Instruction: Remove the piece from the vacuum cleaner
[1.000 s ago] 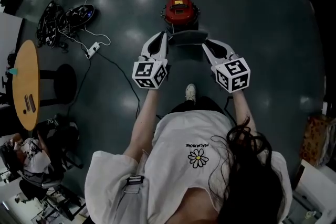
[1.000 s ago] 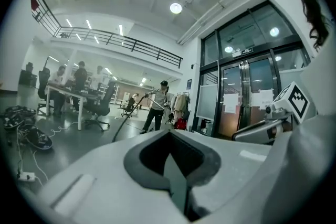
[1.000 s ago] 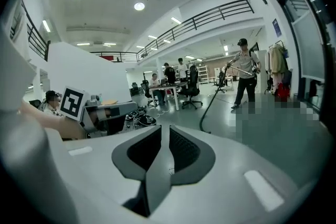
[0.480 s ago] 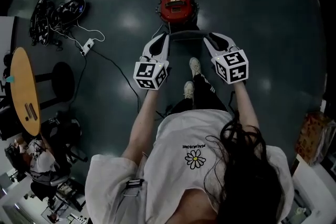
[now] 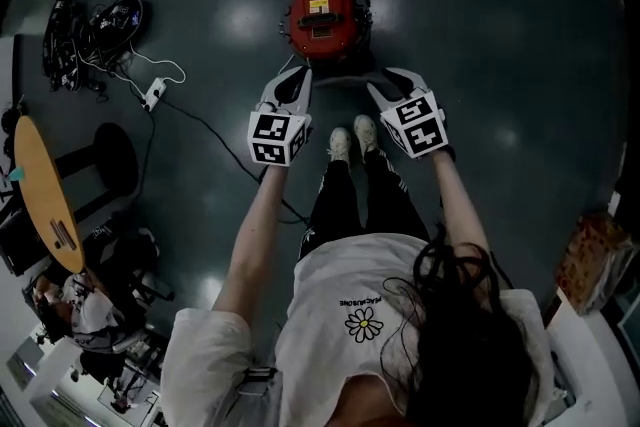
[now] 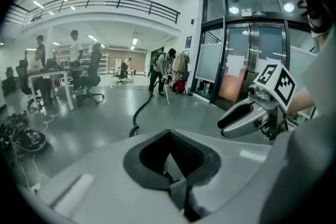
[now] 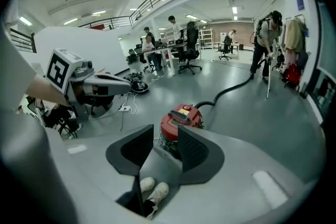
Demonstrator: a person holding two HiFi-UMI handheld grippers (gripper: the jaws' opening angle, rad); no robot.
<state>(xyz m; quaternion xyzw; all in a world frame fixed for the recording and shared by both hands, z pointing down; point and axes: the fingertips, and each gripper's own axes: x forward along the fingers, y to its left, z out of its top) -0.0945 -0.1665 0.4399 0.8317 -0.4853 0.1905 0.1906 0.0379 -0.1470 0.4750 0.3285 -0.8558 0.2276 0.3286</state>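
Left claw (image 5: 298,77) and right claw (image 5: 377,83), in the head view, each meet one end of a grey piece (image 5: 340,75) just in front of the red vacuum cleaner (image 5: 322,15). Left gripper view: jaws nearly together, pinching a grey edge. Right gripper view: jaws clamped on the flat piece, with the vacuum close beyond. The grasp looks done; whether the piece is free, I cannot tell.

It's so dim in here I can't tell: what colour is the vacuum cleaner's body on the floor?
Red. The vacuum cleaner shows best in the right gripper view.
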